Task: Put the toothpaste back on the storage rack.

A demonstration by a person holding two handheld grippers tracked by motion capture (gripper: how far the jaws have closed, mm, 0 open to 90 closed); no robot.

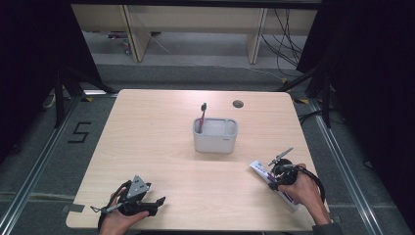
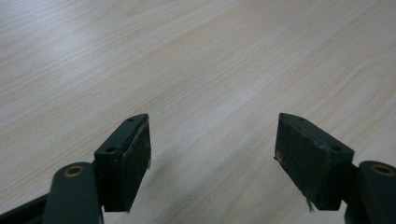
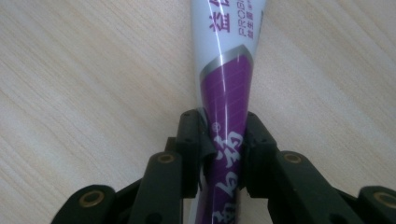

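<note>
Light wood table (image 1: pixel 161 147) on a grey floor, dark curtains both sides, a floor marker "5" off the left edge. Near-left corner: left gripper (image 2: pixel 212 154) resting low by the table edge, jaws spread wide with bare tabletop between them, holding nothing. Centre of the table: a white rectangular holder (image 1: pixel 215 135) with a dark-headed toothbrush (image 1: pixel 201 116) standing in its left end, leaning slightly. A small round grommet hole (image 1: pixel 238 104) sits behind it near the far edge. Right side, near the front: a white-and-purple toothpaste tube (image 3: pixel 224 88) lying flat on the table, well apart from the holder. The right gripper (image 3: pixel 223 149) has its jaws clamped on the purple part of the tube, pinching it across its width (the tube fans wider beyond the jaws, so this looks like the narrower part). Handling judgement: tube is light, soft-walled and glossy, so it will likely dent under the clamp and could slide or sag if lifted from one end; a hold nearer the middle or the stiffer shoulder would probably carry it steadier.
</note>
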